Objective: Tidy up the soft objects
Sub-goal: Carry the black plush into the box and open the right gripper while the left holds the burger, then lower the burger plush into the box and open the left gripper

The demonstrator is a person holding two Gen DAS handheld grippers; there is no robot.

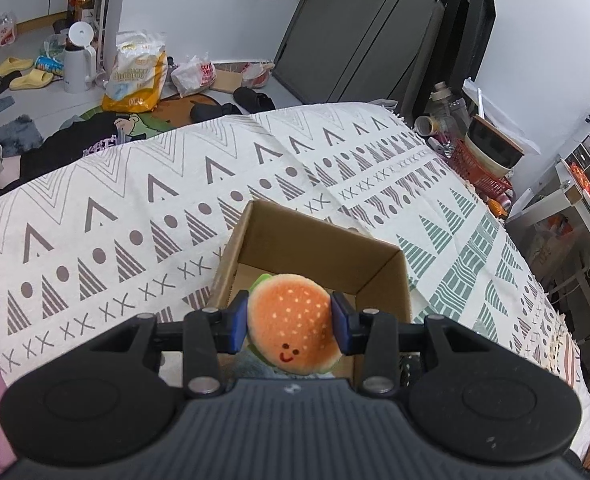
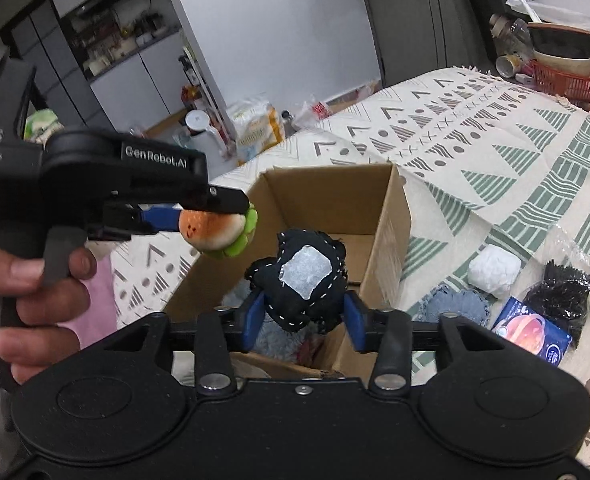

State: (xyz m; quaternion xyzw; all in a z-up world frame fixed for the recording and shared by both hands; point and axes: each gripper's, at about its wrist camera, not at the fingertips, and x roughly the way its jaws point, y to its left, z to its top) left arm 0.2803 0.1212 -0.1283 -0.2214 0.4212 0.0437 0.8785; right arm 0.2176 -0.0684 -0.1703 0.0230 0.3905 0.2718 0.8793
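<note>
My left gripper (image 1: 291, 320) is shut on a plush burger toy (image 1: 293, 326) with a smiling face, held over the near edge of an open cardboard box (image 1: 279, 240). It also shows in the right wrist view (image 2: 211, 230), above the box's left wall (image 2: 199, 276). My right gripper (image 2: 305, 314) is shut on a black stitched plush (image 2: 303, 280) with a white patch, held above the box (image 2: 335, 200). A light blue fluffy item (image 2: 275, 340) lies inside the box beneath it.
The box stands on a patterned cloth (image 1: 135, 208). On the cloth at right lie a white soft ball (image 2: 494, 272), a blue denim piece (image 2: 453, 304), a blue packet (image 2: 535, 334) and a black bundle (image 2: 563, 292). A red basket (image 2: 567, 80) stands at the far edge.
</note>
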